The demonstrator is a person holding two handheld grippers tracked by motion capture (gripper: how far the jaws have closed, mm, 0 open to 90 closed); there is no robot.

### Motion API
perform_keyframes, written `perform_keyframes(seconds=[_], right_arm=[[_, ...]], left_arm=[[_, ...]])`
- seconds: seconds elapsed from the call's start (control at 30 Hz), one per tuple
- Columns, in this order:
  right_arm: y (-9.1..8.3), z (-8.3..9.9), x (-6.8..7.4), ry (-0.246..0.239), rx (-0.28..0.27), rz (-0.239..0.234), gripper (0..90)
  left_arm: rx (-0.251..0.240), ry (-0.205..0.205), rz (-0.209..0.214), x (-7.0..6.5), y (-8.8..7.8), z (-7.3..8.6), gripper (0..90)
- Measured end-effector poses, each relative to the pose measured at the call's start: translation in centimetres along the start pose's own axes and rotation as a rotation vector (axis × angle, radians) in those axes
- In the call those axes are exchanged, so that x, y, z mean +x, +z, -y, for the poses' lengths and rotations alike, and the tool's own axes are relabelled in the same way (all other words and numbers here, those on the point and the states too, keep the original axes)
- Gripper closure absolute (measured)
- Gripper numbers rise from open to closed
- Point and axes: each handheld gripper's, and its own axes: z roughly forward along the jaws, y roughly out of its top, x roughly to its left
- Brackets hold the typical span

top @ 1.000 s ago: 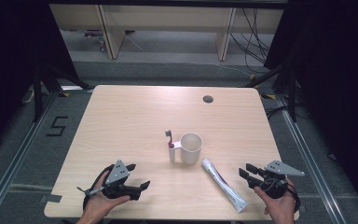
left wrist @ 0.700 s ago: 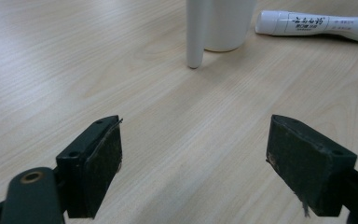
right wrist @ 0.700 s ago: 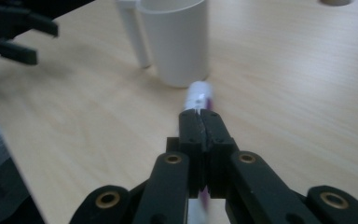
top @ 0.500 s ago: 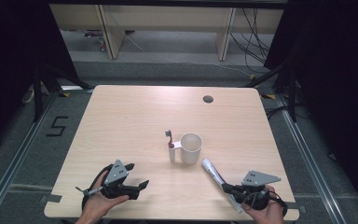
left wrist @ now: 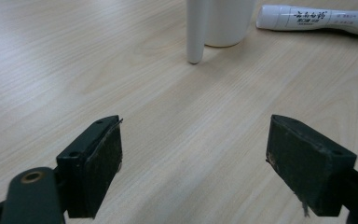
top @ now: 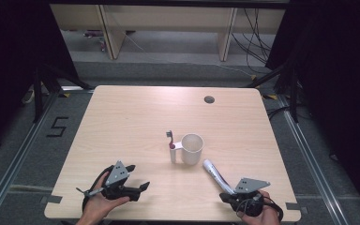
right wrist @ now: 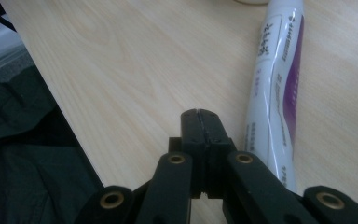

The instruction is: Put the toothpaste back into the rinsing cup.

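A white mug (top: 192,149) stands mid-table with its handle (left wrist: 196,32) to the left; a small toothbrush (top: 169,137) lies by the handle. A white and purple toothpaste tube (top: 214,174) lies right of the mug, running toward the near edge. My right gripper (top: 224,197) sits low at the tube's near end. Its jaws (right wrist: 199,114) are pressed together with nothing between them, and the tube (right wrist: 275,88) lies just beside them. My left gripper (top: 138,188) rests at the near left, open and empty (left wrist: 193,163), facing the mug (left wrist: 226,21) and the tube (left wrist: 317,18).
The light wood table (top: 122,117) has a dark cable hole (top: 209,99) at the far right. Its near edge (right wrist: 51,98) runs close to my right gripper, with dark cloth below it. Shelving legs and cables stand beyond the far edge.
My right gripper slid left and slightly down to the tube's near end, and its jaws went from apart to shut. The left gripper, mug and tube stayed put.
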Motion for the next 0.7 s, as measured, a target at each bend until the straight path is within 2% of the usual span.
perform_keyframes(seconds=[0.17,0.23,0.27,0.37,0.4,0.43,0.47,0.5,0.6,0.67,0.7], right_arm=[[-0.2,0.5,-0.4,-0.002,0.022,0.04,90.0],[-0.4,0.8,-0.6,0.022,0.044,0.061,90.0],[-0.4,1.0,-0.7,0.01,0.026,0.075,90.0],[-0.8,1.2,-1.1,0.01,0.054,0.108,90.0],[-0.9,1.3,-1.2,0.037,0.062,0.113,90.0],[-1.0,1.3,-1.6,0.025,0.062,0.123,90.0],[-1.1,1.4,-1.6,0.052,0.068,0.135,90.0],[-1.2,1.5,-2.1,0.039,0.064,0.142,90.0],[-1.5,1.8,-3.0,0.054,0.07,0.174,90.0],[-1.3,1.7,-3.3,0.09,0.049,0.192,90.0],[-1.5,1.6,-3.9,0.083,0.064,0.192,90.0]], left_arm=[[0.001,0.001,-0.001,0.0,0.0,0.0,18.3],[0.003,0.0,0.0,0.0,0.0,0.1,18.3],[0.004,0.001,0.0,0.0,0.0,0.1,18.3],[-0.002,-0.004,0.001,0.0,0.1,0.0,18.3],[0.009,0.007,-0.004,0.0,0.0,0.0,18.3],[0.013,0.005,-0.002,0.0,0.0,0.1,18.3],[0.018,0.006,-0.003,0.0,0.0,0.1,18.3],[0.015,0.006,-0.003,0.0,0.0,0.1,18.3],[0.008,0.005,0.004,0.0,0.1,0.0,18.3],[0.015,0.004,0.0,-0.1,0.0,0.1,18.3],[0.008,0.001,0.005,-0.1,0.1,0.1,18.3]])
